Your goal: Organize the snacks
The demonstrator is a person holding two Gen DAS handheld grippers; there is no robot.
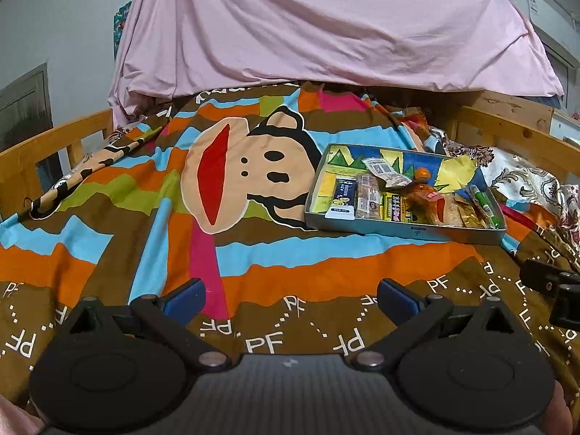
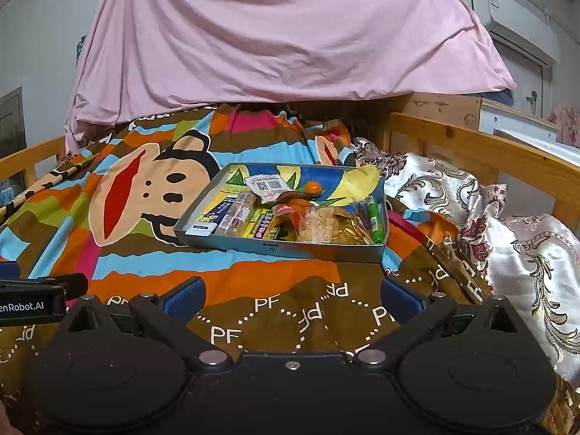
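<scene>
Left wrist view: my left gripper [image 1: 290,302] hangs with jaws spread wide and empty over the quilt [image 1: 253,253]. My right gripper [image 2: 291,299] is likewise spread and empty. Ahead, well apart from both, sits the tray [image 2: 282,244] on the soft quilt, with the snacks [image 2: 286,217] lying loosely overlapped inside, an orange [image 2: 312,186] behind them. I judge that pressing down on the tray could tip it into the bedding, and that pinching one wrapper may drag its neighbours along.
</scene>
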